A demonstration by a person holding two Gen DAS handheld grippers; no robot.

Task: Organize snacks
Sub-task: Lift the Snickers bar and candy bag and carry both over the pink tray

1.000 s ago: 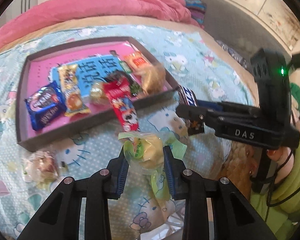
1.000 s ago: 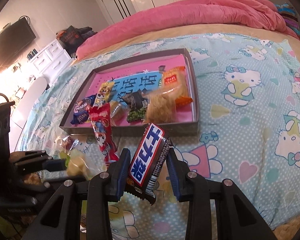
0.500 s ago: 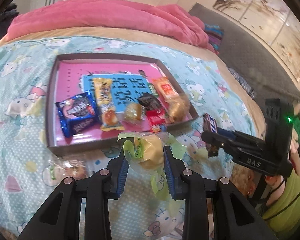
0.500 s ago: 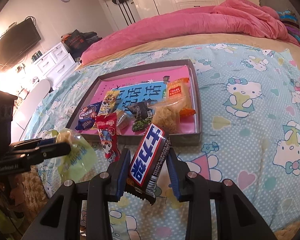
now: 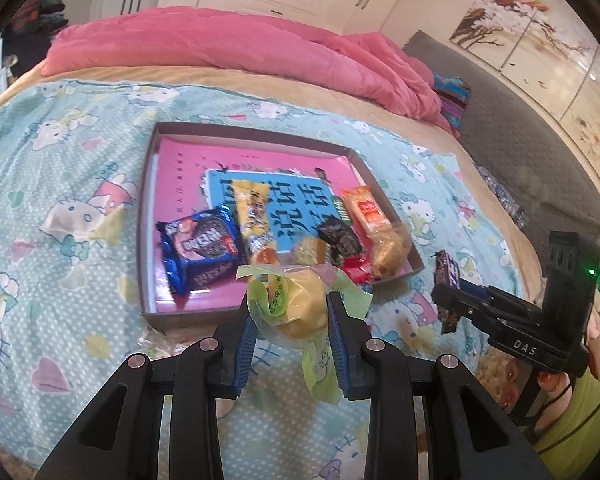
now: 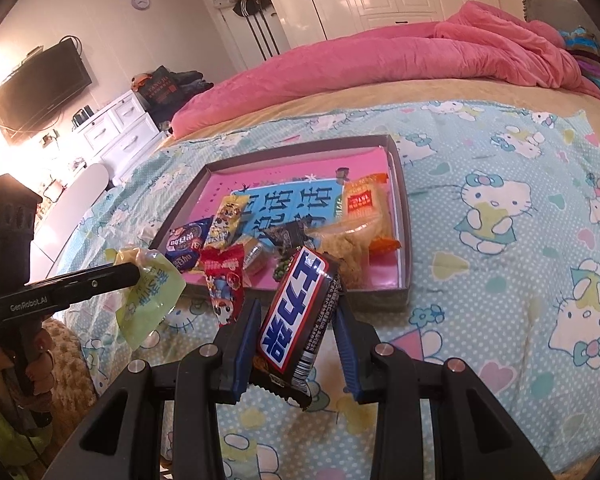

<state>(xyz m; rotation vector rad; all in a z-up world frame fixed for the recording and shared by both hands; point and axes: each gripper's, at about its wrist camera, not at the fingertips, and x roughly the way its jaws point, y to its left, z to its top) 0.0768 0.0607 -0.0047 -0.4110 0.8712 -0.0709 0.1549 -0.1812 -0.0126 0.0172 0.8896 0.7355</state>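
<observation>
Bedspread (image 5: pixel 60 280) below two snack-gripping tongs (image 5: pixel 292 312)

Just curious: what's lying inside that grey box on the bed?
Snack packets crowd the box's near end, over a pink and blue printed sheet; what lies beneath the packets is hidden.

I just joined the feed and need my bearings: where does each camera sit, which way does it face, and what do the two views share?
Left wrist: on the left gripper, looking down over its green-wrapped bun at the tray; the right gripper and a hand show at right.
Right wrist: on the right gripper, looking down over its chocolate bar at the tray; the left gripper and a hand show at left.
Shared: tray, snacks, pink quilt, each other's gripper.
</observation>
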